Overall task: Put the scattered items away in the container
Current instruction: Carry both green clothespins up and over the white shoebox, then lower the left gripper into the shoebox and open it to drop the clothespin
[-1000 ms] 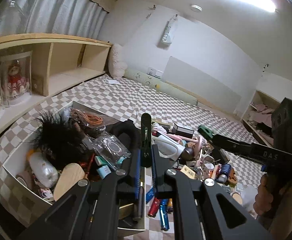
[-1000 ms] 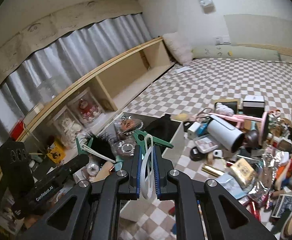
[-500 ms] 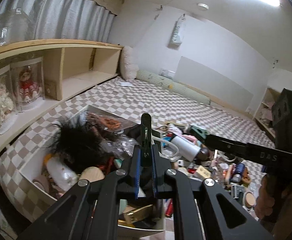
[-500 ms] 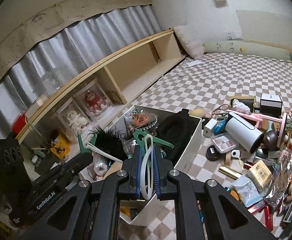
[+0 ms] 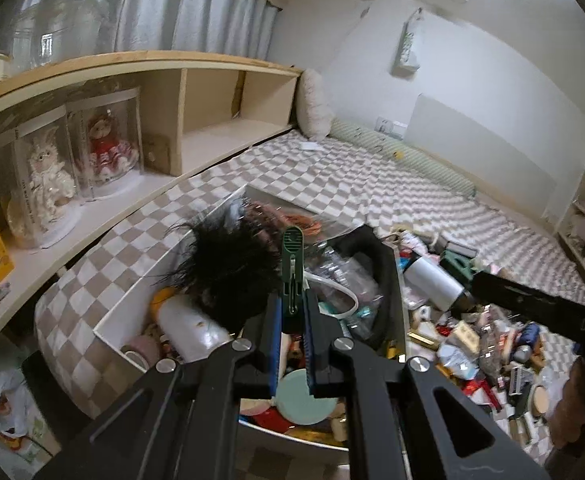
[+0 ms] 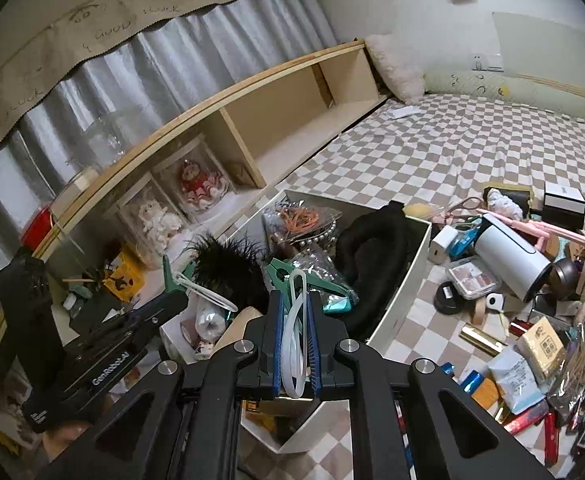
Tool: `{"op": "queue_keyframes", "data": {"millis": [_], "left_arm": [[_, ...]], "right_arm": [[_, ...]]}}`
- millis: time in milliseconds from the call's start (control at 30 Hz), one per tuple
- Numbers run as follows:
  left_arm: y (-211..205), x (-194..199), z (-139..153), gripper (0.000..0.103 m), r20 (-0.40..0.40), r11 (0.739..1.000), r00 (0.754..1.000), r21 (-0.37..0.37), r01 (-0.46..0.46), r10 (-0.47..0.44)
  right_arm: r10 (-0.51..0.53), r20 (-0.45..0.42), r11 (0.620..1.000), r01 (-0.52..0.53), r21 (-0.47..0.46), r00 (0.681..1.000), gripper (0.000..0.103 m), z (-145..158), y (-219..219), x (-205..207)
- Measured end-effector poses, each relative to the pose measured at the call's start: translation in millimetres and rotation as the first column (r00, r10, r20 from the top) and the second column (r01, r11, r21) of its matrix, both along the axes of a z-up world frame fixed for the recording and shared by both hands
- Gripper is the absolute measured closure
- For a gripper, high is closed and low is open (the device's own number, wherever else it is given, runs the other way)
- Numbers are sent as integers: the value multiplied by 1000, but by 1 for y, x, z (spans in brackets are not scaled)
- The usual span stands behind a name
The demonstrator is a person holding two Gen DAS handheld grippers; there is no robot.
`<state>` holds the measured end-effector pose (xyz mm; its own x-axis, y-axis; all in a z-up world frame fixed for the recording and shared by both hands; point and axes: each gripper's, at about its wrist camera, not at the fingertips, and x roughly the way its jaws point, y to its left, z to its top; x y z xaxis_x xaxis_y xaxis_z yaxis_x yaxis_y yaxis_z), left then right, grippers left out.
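The left gripper [image 5: 292, 320] is closed on a dark green clip [image 5: 293, 272]. Its long axis runs straight forward beyond the fingertips, above the white container [image 5: 126, 312]. The right gripper [image 6: 294, 332] is closed on a white plastic loop [image 6: 295, 320], which also points forward over that container, beside a black feather tuft [image 6: 228, 268].
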<state>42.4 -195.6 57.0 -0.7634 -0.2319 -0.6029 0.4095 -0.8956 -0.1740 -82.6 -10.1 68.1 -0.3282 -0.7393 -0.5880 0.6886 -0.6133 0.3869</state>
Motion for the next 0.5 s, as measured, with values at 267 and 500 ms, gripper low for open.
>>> {"op": "queue_keyframes", "data": {"millis": [267, 500], "left_arm": [[-15, -5, -19, 93, 54, 998, 998, 56, -24, 21], [-20, -6, -28, 93, 86, 996, 996, 75, -38, 32]], "right_arm": [[20, 1, 999, -20, 24, 1000, 91, -2, -13, 3], [37, 4, 999, -37, 39, 999, 91, -4, -23, 5]]}}
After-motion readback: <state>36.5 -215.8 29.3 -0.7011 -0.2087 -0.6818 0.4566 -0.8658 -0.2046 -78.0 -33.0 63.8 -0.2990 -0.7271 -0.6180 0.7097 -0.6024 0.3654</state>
